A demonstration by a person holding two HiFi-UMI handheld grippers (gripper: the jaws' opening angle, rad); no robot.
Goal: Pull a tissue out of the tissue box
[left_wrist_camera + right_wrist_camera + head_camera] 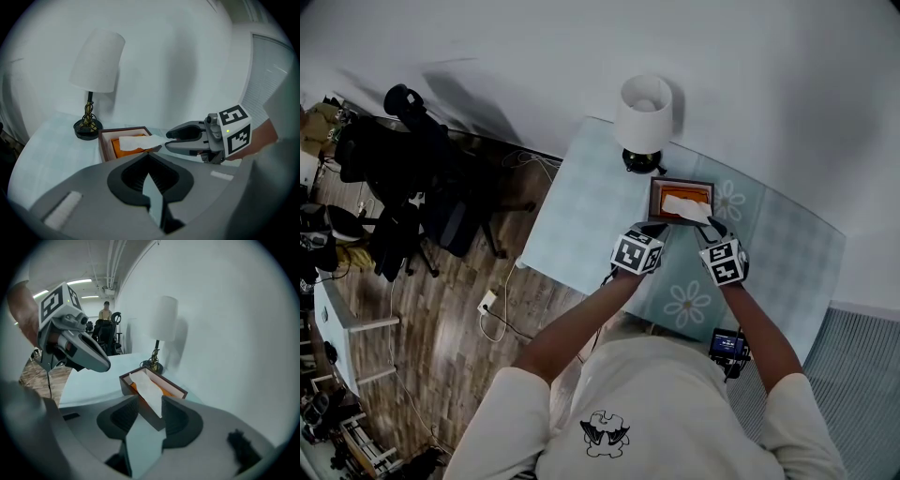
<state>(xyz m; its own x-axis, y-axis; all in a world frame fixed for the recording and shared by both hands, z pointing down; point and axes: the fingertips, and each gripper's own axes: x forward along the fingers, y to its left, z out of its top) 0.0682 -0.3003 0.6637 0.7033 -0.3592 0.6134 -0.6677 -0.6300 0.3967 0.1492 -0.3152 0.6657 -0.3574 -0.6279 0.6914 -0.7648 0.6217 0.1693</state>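
A dark brown tissue box (pixel 653 200) (pixel 105 144) (pixel 125 384) with an orange inside stands on the pale blue table (pixel 581 216), in front of the lamp. A white tissue (pixel 686 208) (pixel 133 143) (pixel 147 385) sticks out of it toward me. My right gripper (pixel 705 225) (pixel 168 140) (pixel 150 401) is open at the box's near right corner, and the tissue's loose end lies between its jaws, which do not press on it. My left gripper (pixel 656 228) (pixel 149 159) (pixel 105 365) hovers shut and holding nothing, just short of the box's near left corner.
A white-shaded lamp (pixel 643 117) (pixel 96 63) (pixel 161 322) on a black base stands just behind the box, against the white wall. Black office chairs (pixel 403 178) and cables are on the wooden floor to the left. A small device with a screen (pixel 728 345) sits at my waist.
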